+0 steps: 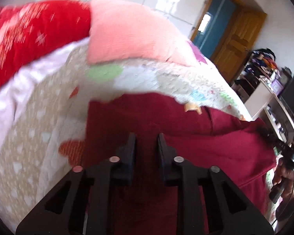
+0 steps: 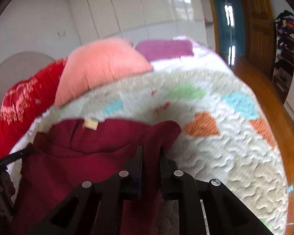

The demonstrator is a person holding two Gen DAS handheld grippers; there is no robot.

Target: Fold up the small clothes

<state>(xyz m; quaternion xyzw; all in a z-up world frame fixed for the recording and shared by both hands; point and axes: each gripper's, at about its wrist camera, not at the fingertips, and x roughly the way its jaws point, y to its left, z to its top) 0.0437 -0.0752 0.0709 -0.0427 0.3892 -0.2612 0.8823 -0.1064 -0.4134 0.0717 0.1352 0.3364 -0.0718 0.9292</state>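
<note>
A dark red garment (image 1: 196, 135) lies on a quilted bedspread (image 1: 143, 78) with coloured hearts. My left gripper (image 1: 146, 137) is over its left part, fingers a narrow gap apart with red cloth between and under them. In the right wrist view the same garment (image 2: 78, 156) shows a neckline and a pale label (image 2: 90, 124). My right gripper (image 2: 151, 149) is at the garment's right edge, fingers a narrow gap apart with cloth between them. Whether either one pinches the cloth is not clear. The other gripper and a hand (image 1: 286, 174) show at the right edge of the left view.
A pink pillow (image 2: 102, 66), a red patterned cushion (image 1: 29, 35) and a purple cloth (image 2: 164, 49) lie at the head of the bed. A wooden floor (image 2: 264, 90), a wooden door (image 1: 237, 43) and cluttered shelves (image 1: 264, 68) are to the right.
</note>
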